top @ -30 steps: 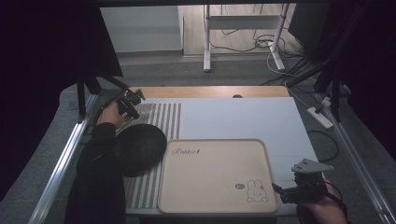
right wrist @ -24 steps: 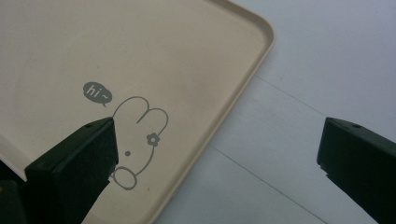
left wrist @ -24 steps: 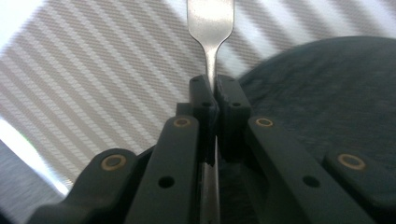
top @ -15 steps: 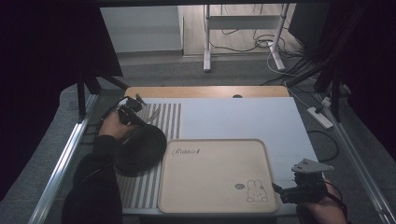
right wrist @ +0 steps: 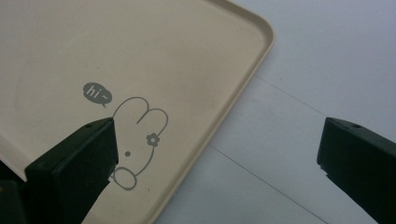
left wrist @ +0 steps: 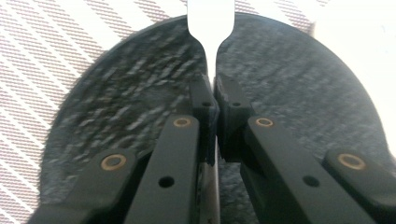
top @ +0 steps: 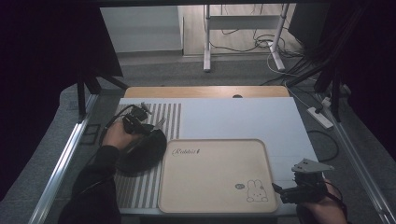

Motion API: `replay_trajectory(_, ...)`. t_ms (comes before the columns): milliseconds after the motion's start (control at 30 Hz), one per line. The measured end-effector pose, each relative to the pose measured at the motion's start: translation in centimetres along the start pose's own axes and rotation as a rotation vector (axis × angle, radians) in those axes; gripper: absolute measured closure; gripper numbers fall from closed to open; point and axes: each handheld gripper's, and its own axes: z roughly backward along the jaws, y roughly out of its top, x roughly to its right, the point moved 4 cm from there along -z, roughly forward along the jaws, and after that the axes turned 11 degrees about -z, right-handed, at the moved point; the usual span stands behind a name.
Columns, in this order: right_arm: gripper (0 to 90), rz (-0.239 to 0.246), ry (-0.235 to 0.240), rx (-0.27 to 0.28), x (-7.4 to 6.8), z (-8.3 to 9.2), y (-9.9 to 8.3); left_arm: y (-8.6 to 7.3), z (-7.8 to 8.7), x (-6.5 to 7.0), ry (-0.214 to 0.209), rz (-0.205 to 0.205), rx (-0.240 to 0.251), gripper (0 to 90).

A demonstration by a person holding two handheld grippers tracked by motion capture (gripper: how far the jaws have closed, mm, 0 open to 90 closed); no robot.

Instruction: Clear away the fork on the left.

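Your left gripper [left wrist: 211, 100] has its fingers pinched onto a thin, flat metal utensil handle [left wrist: 209, 28], held above the black plate [top: 140, 151] at centre left of the high view. The handle looks stiff, light and slick, so grip its flat faces. The matte, mottled plate lies on a striped mat [top: 170, 116]. Your right gripper [right wrist: 215, 154], fingers wide apart and empty, hovers over the smooth beige rabbit tray [right wrist: 187, 56] at lower right.

plate [top: 140, 151] on striped mat [top: 170, 116], tray [top: 215, 177] just right
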Motion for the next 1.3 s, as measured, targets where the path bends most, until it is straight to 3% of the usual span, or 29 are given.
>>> replay_trajectory(100, 0.0, 0.0, 0.001, 0.002, 0.0, 0.0, 0.0, -0.1, 0.1, 0.8, 0.007, -0.004, -0.007, 86.2)
replay_trajectory(433, 0.0, 0.008, 0.004, 0.004, -0.1, 0.0, 0.0, -0.6, 1.0, 3.7, -0.031, 0.007, 0.041, 86.2)
replay_trajectory(733, 0.0, 0.02, 0.003, 0.003, -0.2, 0.0, 0.0, 0.1, 1.0, 7.6, -0.063, -0.038, 0.052, 86.2)
replay_trajectory(1300, 0.0, 0.045, 0.003, -0.003, -0.4, -0.1, 0.0, 2.2, 0.1, 14.8, -0.1, -0.072, 0.036, 86.1)
